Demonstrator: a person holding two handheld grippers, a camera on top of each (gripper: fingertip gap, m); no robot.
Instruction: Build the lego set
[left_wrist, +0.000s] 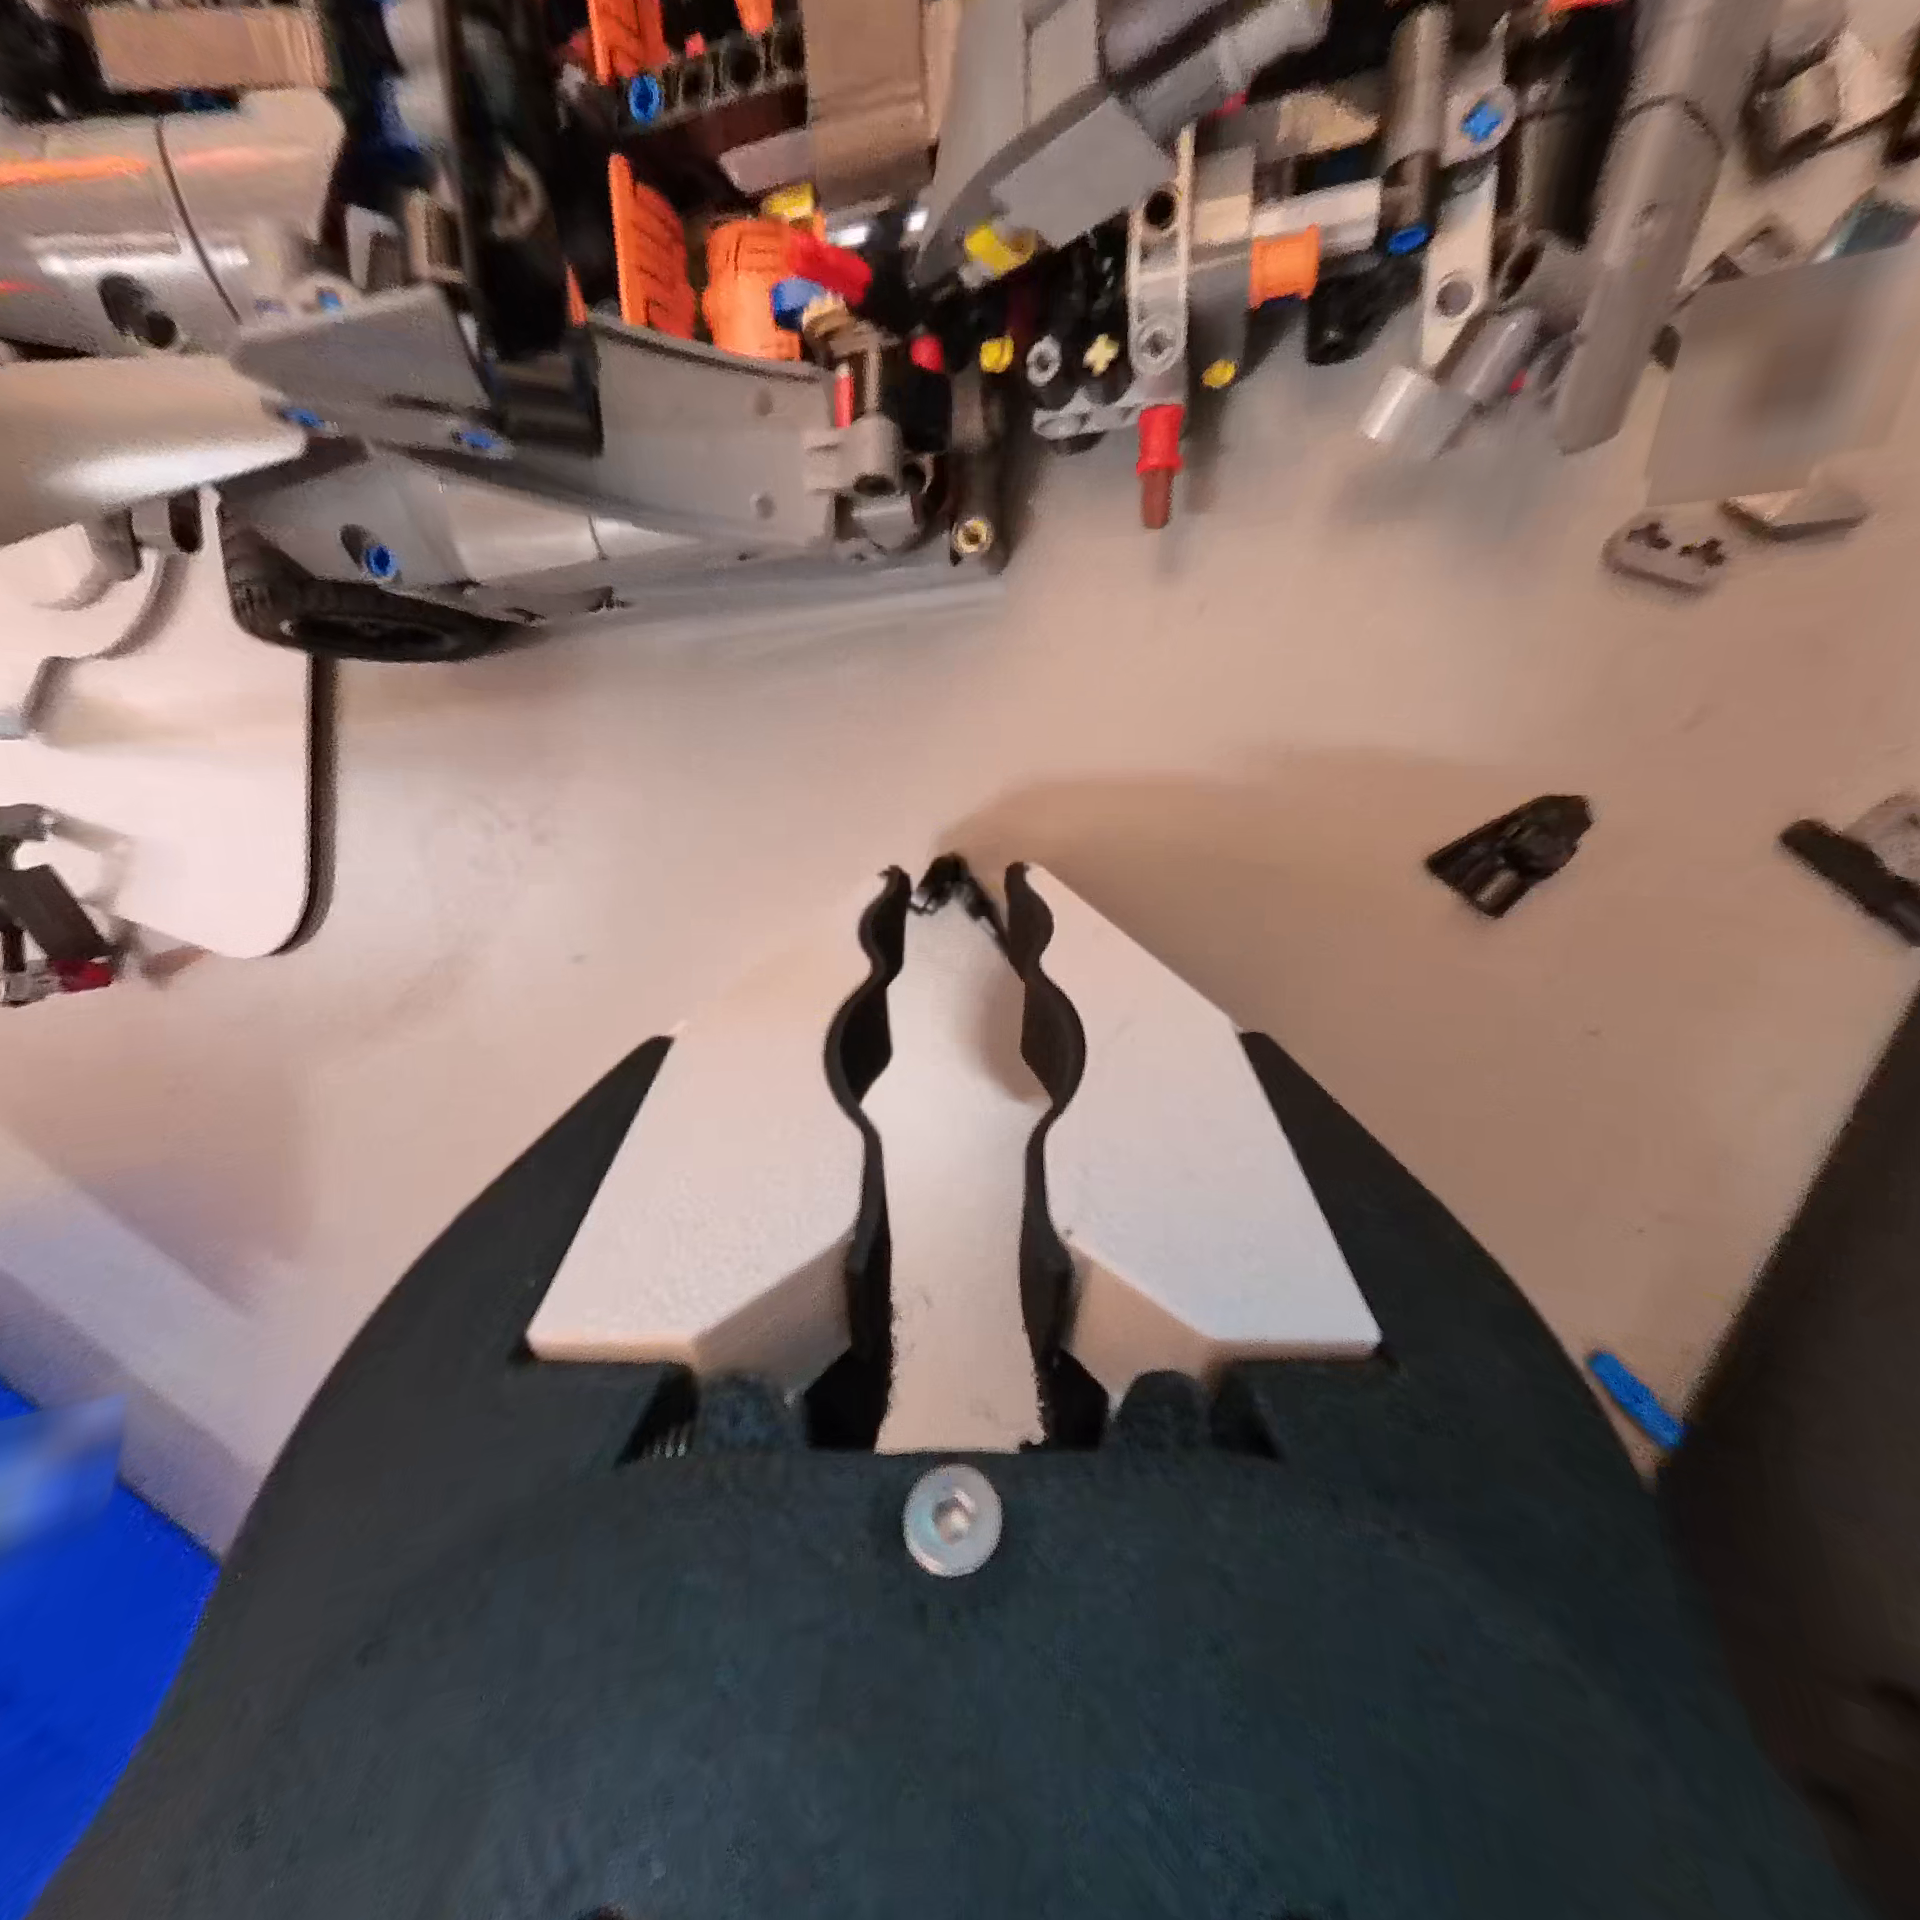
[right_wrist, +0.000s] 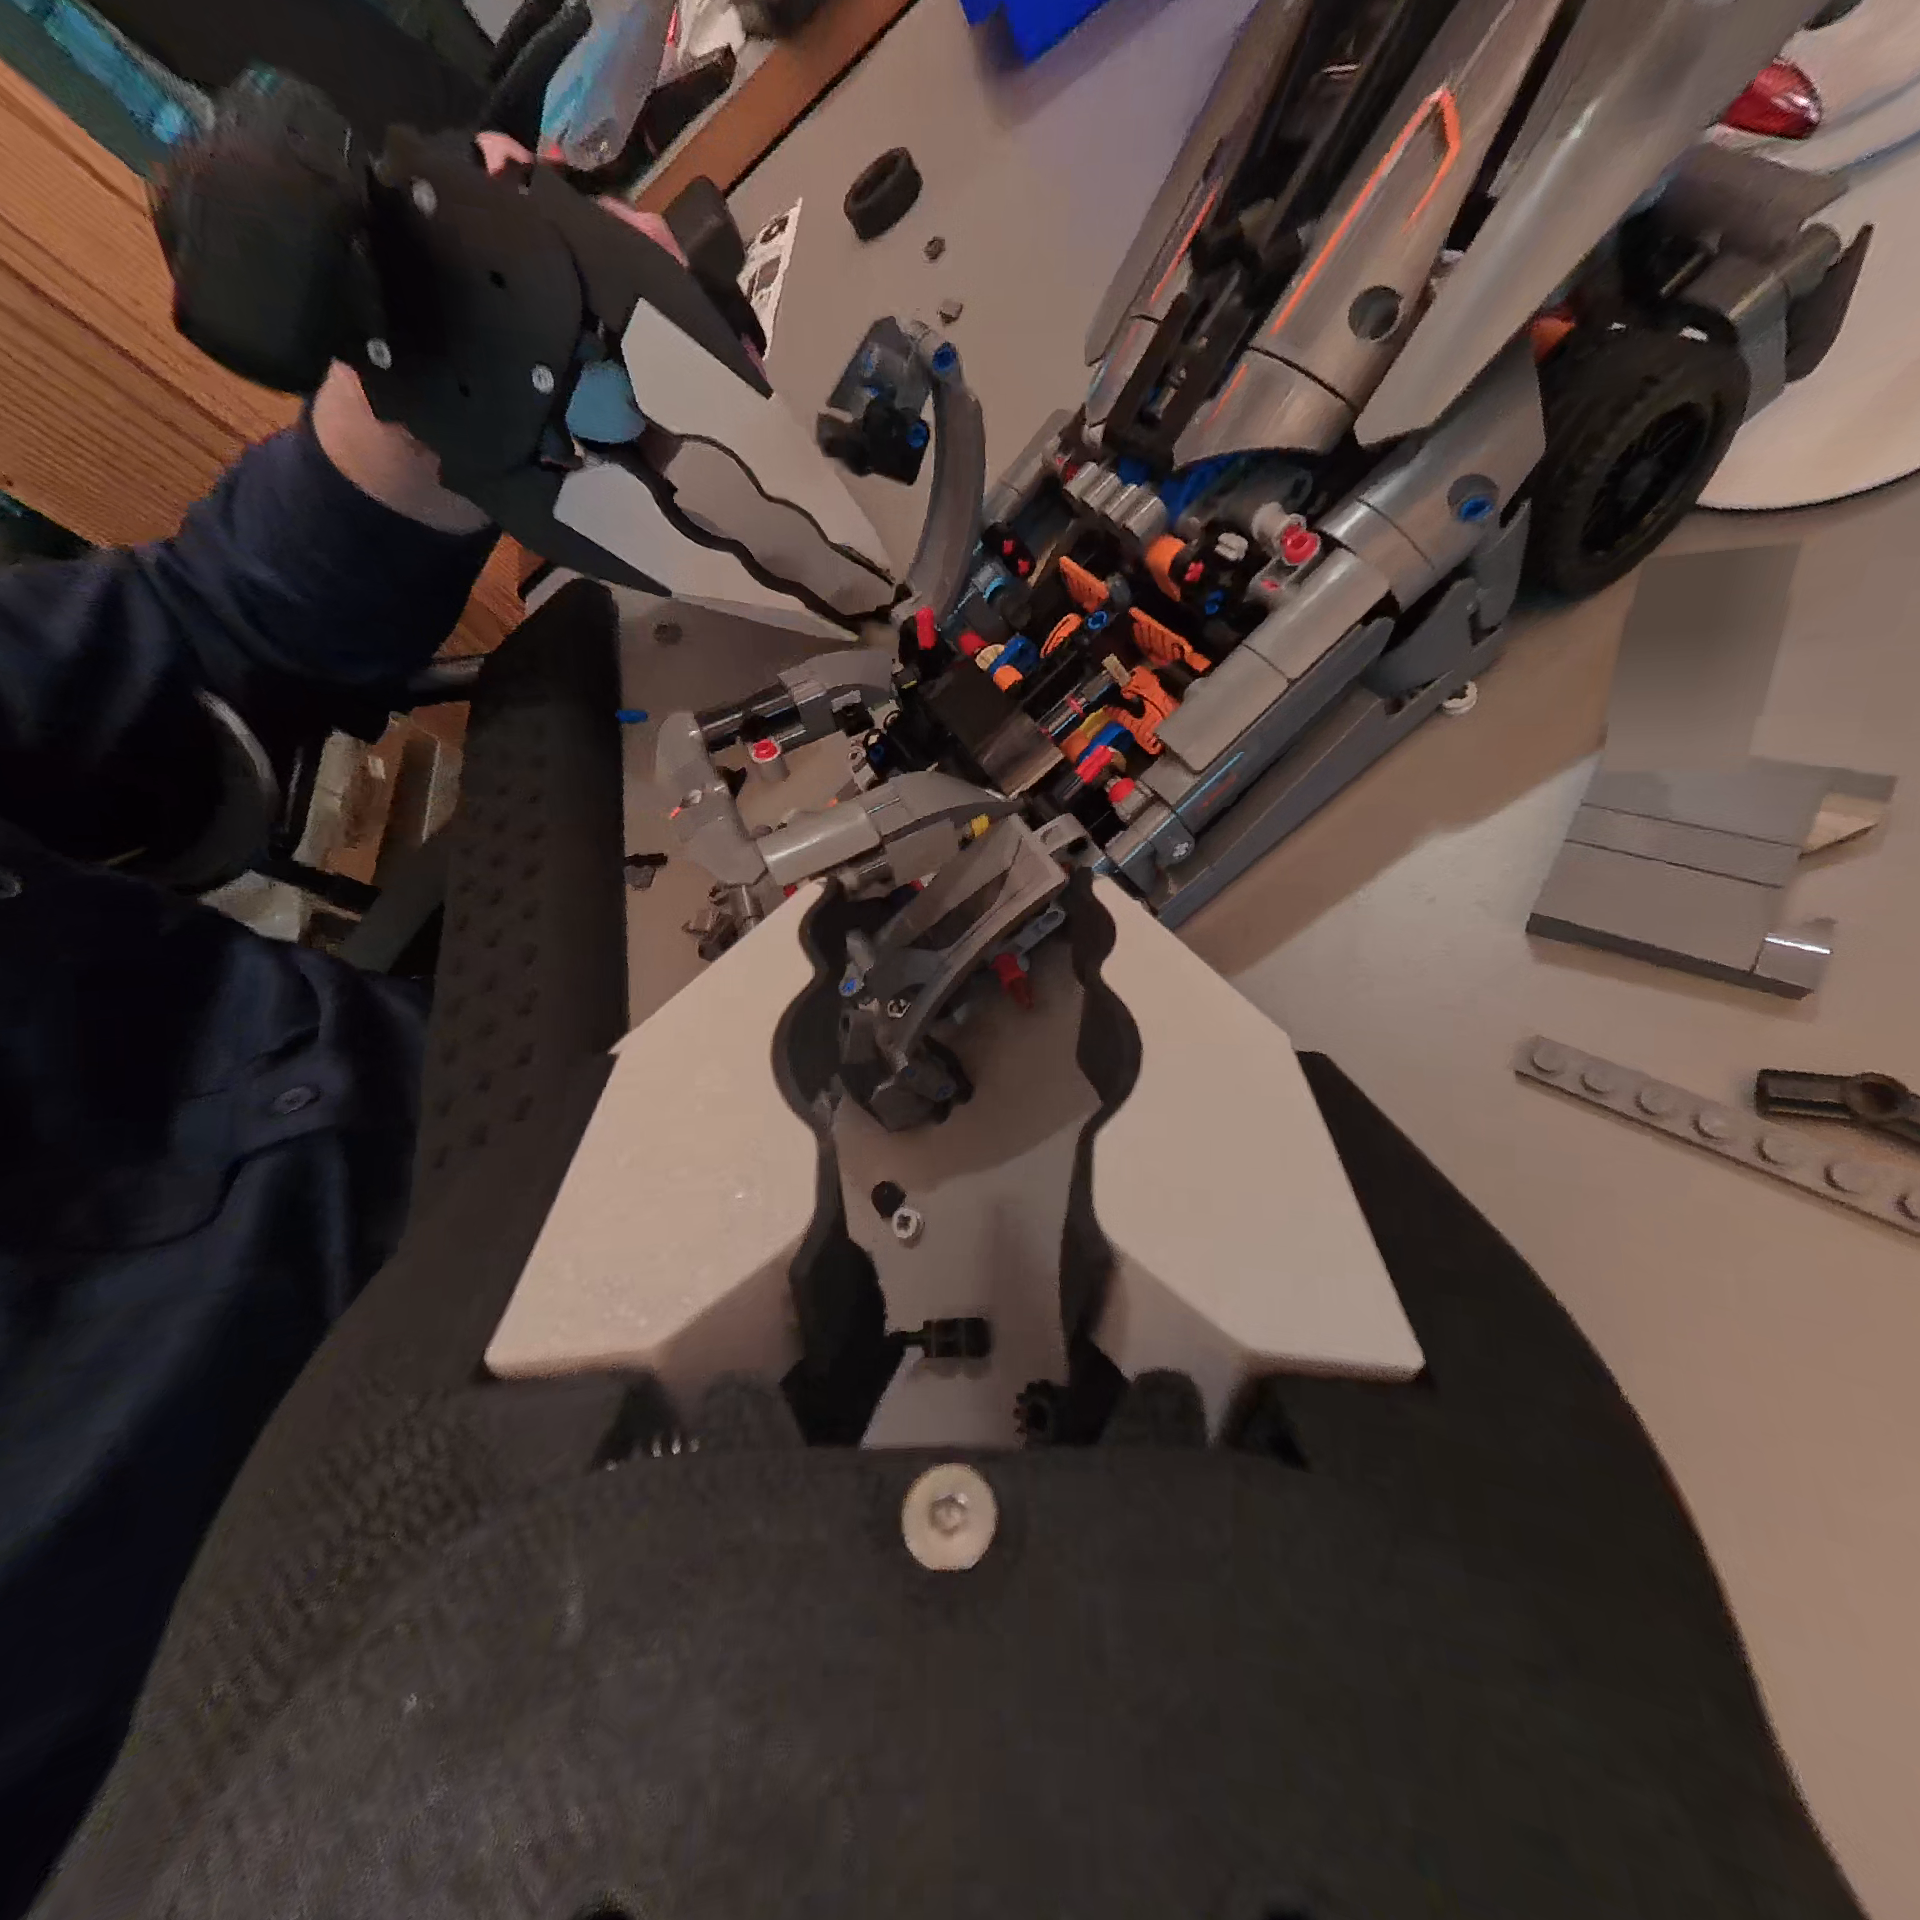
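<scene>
Pale tabletop carries a large grey toy car with orange trim and black wheels, its middle open on a tangle of coloured pins. Loose pieces lie around: a grey studded strip and a flat grey panel. The right gripper stands spread around a grey curved sub-assembly, not clearly touching it. The left gripper pinches a tiny black part at its tips, short of the car.

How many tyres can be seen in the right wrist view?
2. One mounted tyre sits on the grey car model at right; one loose tyre lies on the table at top centre. Others may be hidden behind the model.
</scene>
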